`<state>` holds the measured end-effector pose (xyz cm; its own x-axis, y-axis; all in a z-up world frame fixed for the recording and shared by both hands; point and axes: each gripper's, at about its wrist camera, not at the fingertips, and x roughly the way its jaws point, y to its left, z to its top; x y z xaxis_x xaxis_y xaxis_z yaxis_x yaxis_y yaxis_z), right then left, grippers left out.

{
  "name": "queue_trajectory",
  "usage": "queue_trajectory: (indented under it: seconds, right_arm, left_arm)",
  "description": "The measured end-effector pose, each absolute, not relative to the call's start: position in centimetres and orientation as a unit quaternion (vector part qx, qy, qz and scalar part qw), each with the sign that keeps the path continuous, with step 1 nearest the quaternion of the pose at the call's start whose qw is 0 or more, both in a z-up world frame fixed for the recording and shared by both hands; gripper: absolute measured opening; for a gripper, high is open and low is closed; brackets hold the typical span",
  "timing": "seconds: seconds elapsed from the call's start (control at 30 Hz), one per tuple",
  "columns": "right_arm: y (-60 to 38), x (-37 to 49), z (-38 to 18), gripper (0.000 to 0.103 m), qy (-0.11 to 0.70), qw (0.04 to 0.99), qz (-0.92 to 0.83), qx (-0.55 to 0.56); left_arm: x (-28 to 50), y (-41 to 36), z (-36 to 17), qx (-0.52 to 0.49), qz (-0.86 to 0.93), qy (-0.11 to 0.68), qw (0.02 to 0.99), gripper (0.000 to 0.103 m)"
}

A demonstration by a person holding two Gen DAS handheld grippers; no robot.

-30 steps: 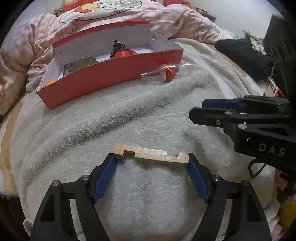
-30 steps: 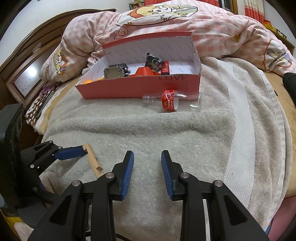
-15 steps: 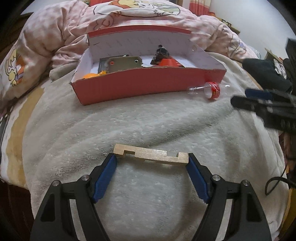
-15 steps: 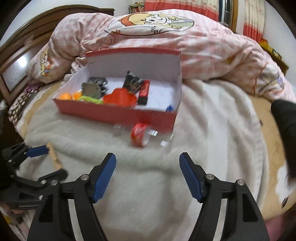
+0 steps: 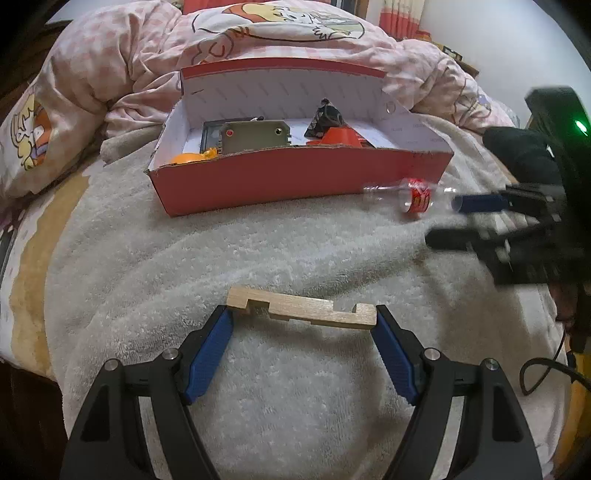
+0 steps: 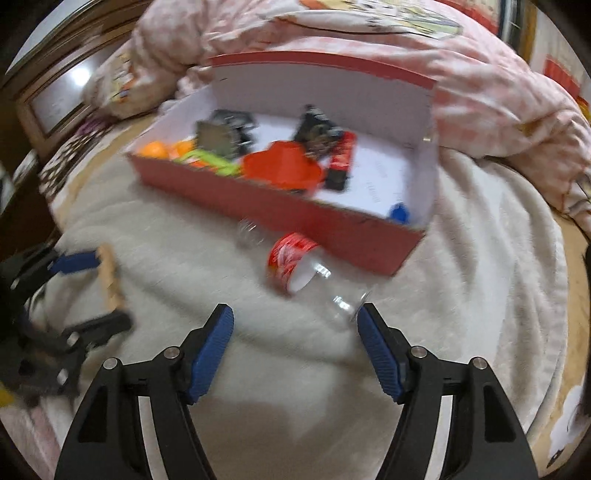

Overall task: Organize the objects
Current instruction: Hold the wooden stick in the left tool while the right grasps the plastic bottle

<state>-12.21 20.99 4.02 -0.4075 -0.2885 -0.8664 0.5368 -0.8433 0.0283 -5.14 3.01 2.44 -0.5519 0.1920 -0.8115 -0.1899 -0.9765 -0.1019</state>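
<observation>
Bed [image 5: 122, 240] under grey blanket; pink quilt [image 5: 280, 40] heaped behind (cartoon print). Wooden headboard [image 6: 55, 99] left; white wall [image 5: 491, 40], red curtains [image 5: 399, 18].

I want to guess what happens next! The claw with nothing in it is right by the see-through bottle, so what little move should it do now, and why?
Probably ease the right gripper forward so its wide-open jaws come around the plastic bottle. The bottle lies loose on the blanket outside the red box, and only its clear end has reached the fingertips. The left gripper is busy holding the wooden piece.

A grey blanket-covered bed [image 5: 258, 251] carries a red box [image 5: 295, 177], clear bottle [image 6: 306, 273] and pink quilt [image 5: 147, 59].
</observation>
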Motion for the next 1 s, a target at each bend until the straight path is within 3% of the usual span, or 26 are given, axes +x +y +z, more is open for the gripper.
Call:
queue_trajectory:
  seconds: [0.17,0.43,0.67,1.0]
  right_arm:
    - [19.5,-11.2,5.0,0.072,0.145,0.283,-0.818,0.480]
    - [19.0,-14.3,4.5,0.072,0.175,0.249,-0.826,0.475]
    - [17.2,-13.1,4.7,0.072,0.152,0.342,-0.795,0.477]
    - [13.2,-10.3,5.7,0.072,0.306,0.342,-0.778,0.429]
  left_arm:
    - [-5.3,2.6,2.4,-0.460,0.881,-0.010,0.108,0.077]
    - [-5.3,2.2,2.8,-0.454,0.884,-0.015,0.106,0.077]
    - [-5.7,1.5,3.0,-0.454,0.885,-0.023,0.103,0.077]
    - [-5.8,0.8,3.0,-0.456,0.885,-0.028,0.095,0.077]
